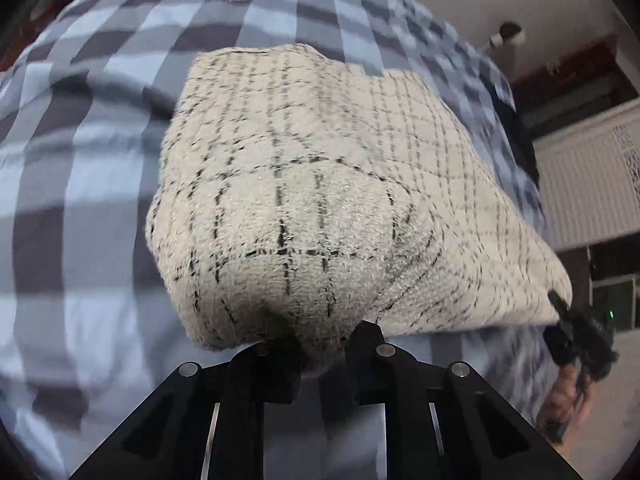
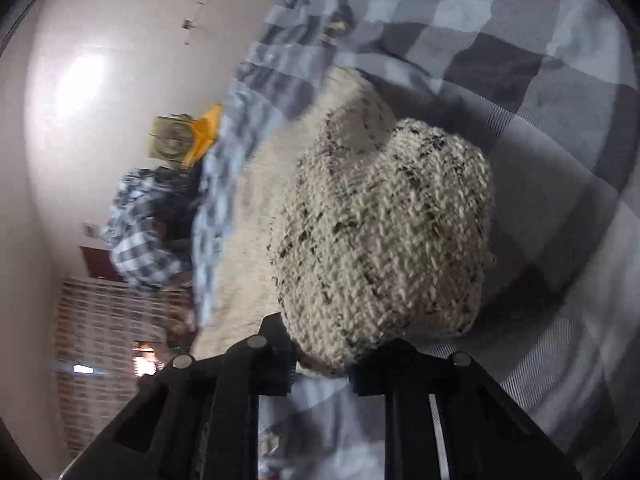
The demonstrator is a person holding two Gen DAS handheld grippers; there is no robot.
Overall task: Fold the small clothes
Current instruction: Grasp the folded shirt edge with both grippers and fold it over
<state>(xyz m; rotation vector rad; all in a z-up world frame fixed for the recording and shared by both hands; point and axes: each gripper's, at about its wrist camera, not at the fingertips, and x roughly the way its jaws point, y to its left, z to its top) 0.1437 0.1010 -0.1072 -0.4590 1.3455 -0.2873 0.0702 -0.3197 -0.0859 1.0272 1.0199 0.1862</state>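
Note:
A cream knitted garment with thin black check lines (image 1: 320, 200) hangs stretched in the air between the two grippers. My left gripper (image 1: 320, 350) is shut on one bunched corner of it. The cloth runs off to the right, where the right gripper (image 1: 576, 332) pinches its far corner. In the right wrist view my right gripper (image 2: 320, 360) is shut on a bunched lump of the same garment (image 2: 384, 240), which fills the middle of the frame.
A blue, grey and dark checked shirt on the person (image 1: 100, 160) fills the background behind the garment, and shows too in the right wrist view (image 2: 520, 60). A pale ceiling (image 2: 100, 80) and a white slatted wall (image 1: 580, 184) lie beyond.

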